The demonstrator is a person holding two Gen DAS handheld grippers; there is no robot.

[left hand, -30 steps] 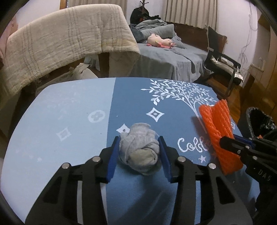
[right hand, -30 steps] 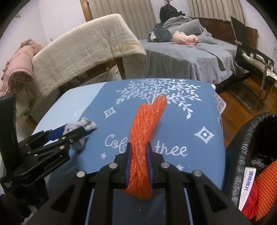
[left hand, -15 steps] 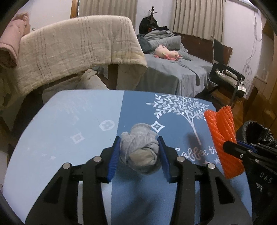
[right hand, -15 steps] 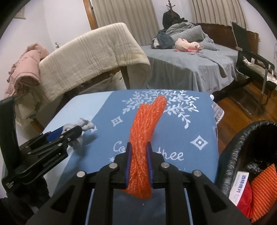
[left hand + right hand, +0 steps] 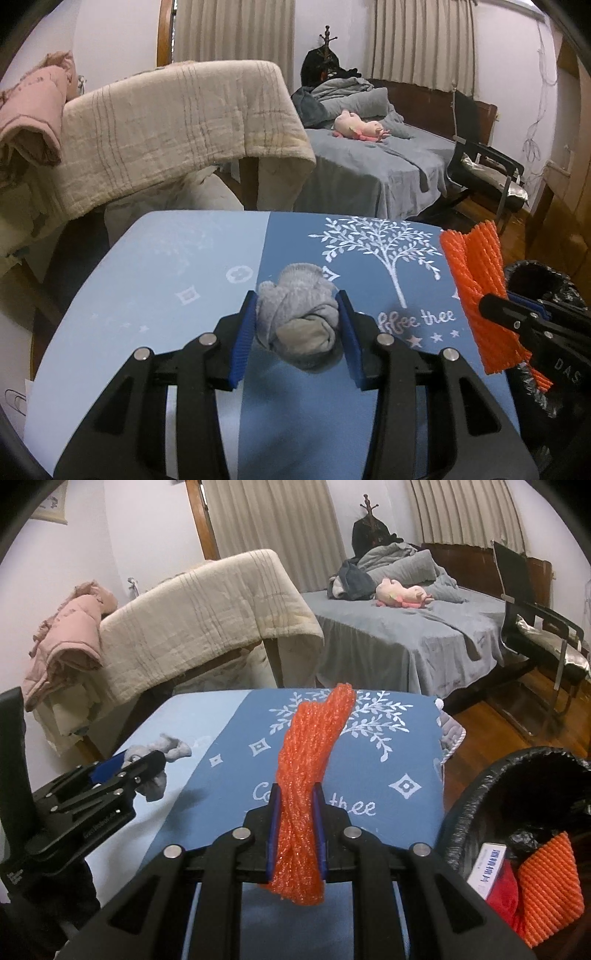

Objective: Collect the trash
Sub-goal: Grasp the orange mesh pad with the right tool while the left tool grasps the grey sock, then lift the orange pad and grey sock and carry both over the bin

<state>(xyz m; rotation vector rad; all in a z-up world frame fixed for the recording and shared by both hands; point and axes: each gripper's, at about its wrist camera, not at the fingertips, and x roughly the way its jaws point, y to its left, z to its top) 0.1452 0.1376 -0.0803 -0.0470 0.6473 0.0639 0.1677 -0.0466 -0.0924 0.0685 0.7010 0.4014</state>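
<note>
A crumpled grey cloth ball (image 5: 301, 312) hangs above the blue table (image 5: 166, 266), pinched between the blue pads of my left gripper (image 5: 296, 304). My right gripper (image 5: 296, 797) is shut on a long orange foam net (image 5: 308, 771), which stands up and forward out of the jaws, lifted off the table (image 5: 369, 738). In the left wrist view the orange net (image 5: 476, 284) and the right gripper (image 5: 491, 301) show at the right edge. The right wrist view shows the left gripper (image 5: 155, 760) with the grey cloth (image 5: 170, 747) at the left.
A black-lined trash bin (image 5: 476, 812) stands right of the table, holding an orange net, a red item and a white box. A quilt-draped chair (image 5: 177, 129), a grey bed (image 5: 369, 162) and a black chair (image 5: 535, 627) lie beyond the table.
Both grippers have risen with their loads; the grey cloth and the orange net are now off the table, which looks smaller and farther below.
</note>
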